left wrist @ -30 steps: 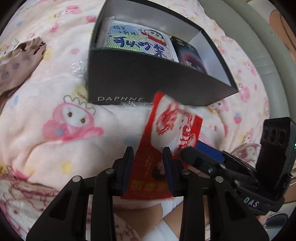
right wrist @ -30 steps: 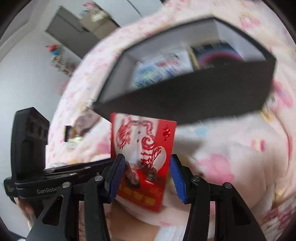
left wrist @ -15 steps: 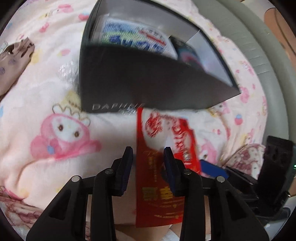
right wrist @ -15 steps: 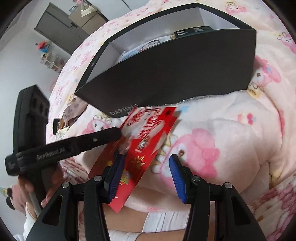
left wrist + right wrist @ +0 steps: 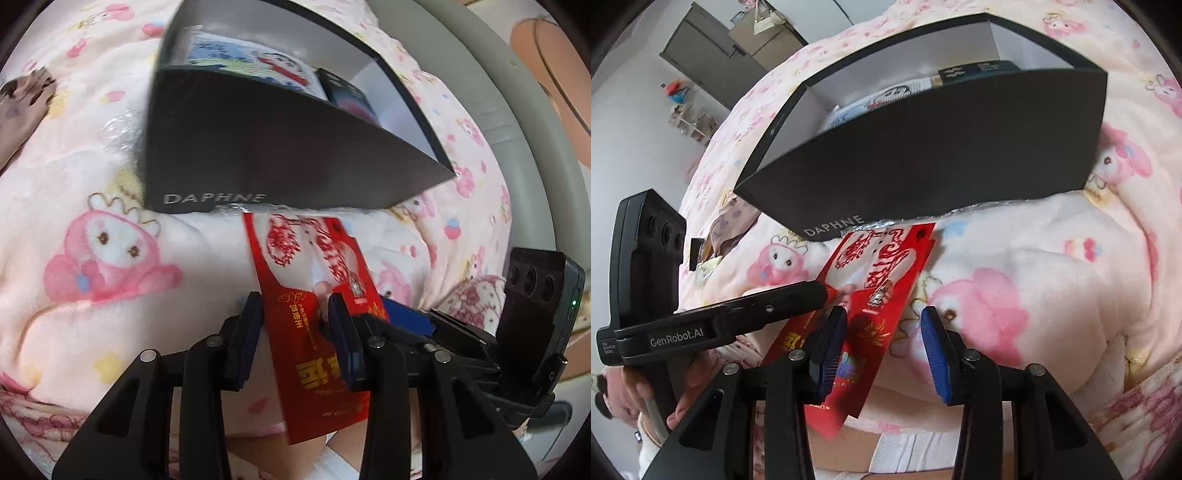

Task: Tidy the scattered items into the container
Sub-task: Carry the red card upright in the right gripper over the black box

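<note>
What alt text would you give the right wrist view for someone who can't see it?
A red packet, tilted, lies partly between the closing jaws of the right gripper, its top edge at the foot of an open black box on a pink cartoon blanket. The left gripper, jaws opening on the packet, enters from the left.

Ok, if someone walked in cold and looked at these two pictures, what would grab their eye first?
Probably the bright red printed paper packet, standing between the left gripper's blue pads, just in front of the big black open cardboard box lettered DAPHNE. The box sits on a fluffy pink cartoon-print blanket and already holds a white cartoon-printed packet. The right gripper is closing alongside, with the red packet's edge at its left pad.
</note>
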Demonstrator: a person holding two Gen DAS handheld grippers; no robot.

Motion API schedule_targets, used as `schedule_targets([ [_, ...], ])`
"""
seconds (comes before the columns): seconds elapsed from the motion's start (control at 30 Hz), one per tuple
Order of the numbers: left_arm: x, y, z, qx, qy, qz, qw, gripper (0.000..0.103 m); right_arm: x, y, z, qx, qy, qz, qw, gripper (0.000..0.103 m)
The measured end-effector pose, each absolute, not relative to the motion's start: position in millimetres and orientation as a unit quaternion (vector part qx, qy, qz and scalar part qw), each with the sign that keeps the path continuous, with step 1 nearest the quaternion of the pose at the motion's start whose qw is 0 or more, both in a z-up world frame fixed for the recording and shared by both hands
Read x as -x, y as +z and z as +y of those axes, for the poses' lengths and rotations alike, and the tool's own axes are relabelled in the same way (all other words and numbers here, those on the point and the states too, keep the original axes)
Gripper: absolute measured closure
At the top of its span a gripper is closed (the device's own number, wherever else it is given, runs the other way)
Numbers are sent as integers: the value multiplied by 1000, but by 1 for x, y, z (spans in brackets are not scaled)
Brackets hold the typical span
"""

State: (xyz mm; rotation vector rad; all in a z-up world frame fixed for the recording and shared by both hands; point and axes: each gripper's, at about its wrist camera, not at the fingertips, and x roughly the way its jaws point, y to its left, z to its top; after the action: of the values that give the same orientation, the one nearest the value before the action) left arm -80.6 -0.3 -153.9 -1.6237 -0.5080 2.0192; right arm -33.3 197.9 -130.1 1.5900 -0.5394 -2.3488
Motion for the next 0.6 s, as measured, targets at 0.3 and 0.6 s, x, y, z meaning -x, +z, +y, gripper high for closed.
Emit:
schedule_targets([
  [0.3, 78, -144, -10, 569, 744, -219, 275, 67, 32, -108, 204, -517, -826, -182, 128, 68],
  [0.6, 83, -159, -4, 597, 737, -204, 243, 67, 30, -120, 200, -549, -816, -151, 101, 68],
])
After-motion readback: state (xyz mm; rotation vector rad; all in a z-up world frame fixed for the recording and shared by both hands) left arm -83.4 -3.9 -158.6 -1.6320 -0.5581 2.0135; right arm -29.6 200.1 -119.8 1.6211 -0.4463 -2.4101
